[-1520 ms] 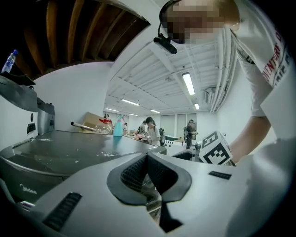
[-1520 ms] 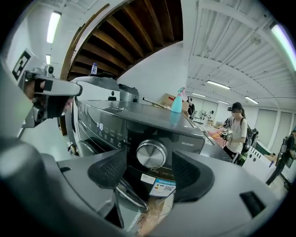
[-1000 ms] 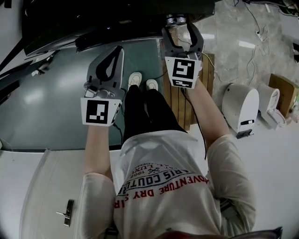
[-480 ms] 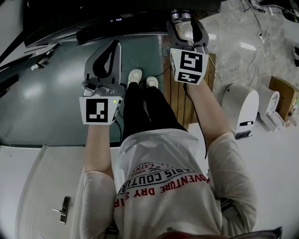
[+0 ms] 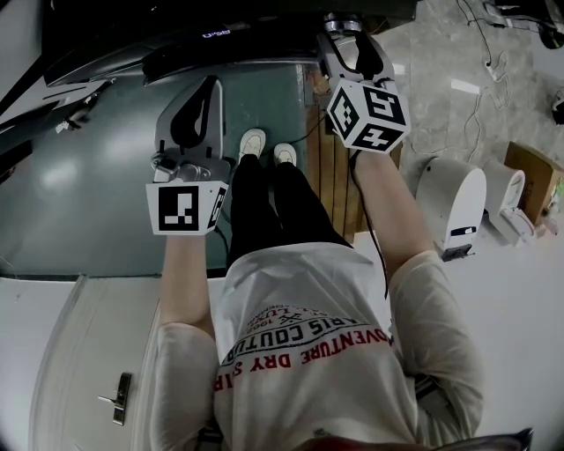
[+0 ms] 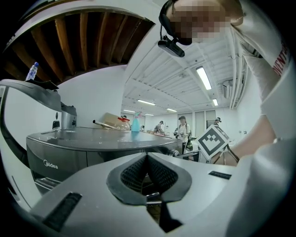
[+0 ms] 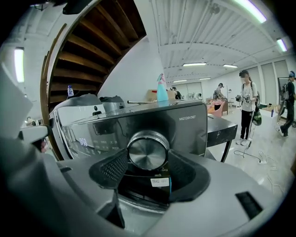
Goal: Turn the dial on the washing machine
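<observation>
The dark grey washing machine [image 7: 185, 127] has a round silver dial [image 7: 148, 150] on its front panel. My right gripper [image 7: 148, 160] reaches up to that dial [image 5: 342, 19] at the top of the head view. Its pads [image 7: 113, 169] sit against the dial's two sides. Its jaws have just been closing a little, with the dial between them. Its marker cube [image 5: 368, 114] is tilted. My left gripper [image 5: 210, 85] hangs to the left in front of the machine [image 6: 55, 155]. The left gripper [image 6: 147, 157] is shut with nothing in it.
A blue spray bottle [image 7: 161, 90] and a box stand on the machine's top. A wooden pallet [image 5: 330, 167] lies by the person's feet. White floor units [image 5: 454, 198] and cables are at the right. People [image 7: 245, 104] stand far off.
The right gripper has rolled on the dial, so its marker cube now shows a corner instead of a flat face. The left gripper has barely moved.
</observation>
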Tool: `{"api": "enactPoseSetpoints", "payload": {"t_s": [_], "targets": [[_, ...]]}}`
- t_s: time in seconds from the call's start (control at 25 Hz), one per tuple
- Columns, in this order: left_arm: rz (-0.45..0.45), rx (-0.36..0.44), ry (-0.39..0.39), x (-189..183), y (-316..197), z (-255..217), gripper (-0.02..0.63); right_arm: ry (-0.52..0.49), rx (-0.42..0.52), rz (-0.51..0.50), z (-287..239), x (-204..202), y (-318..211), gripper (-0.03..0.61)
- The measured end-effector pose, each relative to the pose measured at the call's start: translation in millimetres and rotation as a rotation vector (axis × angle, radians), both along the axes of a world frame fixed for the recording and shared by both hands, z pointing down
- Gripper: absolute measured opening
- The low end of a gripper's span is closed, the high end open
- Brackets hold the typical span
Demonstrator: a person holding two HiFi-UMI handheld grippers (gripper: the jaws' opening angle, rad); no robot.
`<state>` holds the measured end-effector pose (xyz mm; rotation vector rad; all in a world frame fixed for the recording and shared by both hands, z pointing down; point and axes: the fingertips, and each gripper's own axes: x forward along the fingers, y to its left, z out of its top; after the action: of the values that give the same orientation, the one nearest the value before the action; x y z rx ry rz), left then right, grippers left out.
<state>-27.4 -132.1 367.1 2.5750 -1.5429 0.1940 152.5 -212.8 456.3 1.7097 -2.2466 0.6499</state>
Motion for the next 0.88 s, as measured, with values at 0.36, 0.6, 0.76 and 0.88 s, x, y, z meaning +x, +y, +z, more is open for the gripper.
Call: {"api": "enactPoseSetpoints", "payload": {"t_s": [0.36,0.6,0.76,0.88], "targets": [[0.007,-0.020,-0.030,0.0,2.7,6.2,0.014,0.142,0.135,-0.034,-11.4,0.8,-0.7,0.320],[0.012,-0.029,-0.034,3.9,7.2,10.7,0.014,0.546,0.271,-0.197,-9.7,-12.1,9.6,0.324],[0.008,-0.034,-0.030,5.5,7.5,18.6,0.014,0.733,0.362,-0.227,-9.4,-11.7,11.3,0.323],[0.007,-0.051,-0.038,6.1,10.6,29.5,0.014,0.769,0.391,-0.244,-8.8,-15.0,9.2,0.324]]}}
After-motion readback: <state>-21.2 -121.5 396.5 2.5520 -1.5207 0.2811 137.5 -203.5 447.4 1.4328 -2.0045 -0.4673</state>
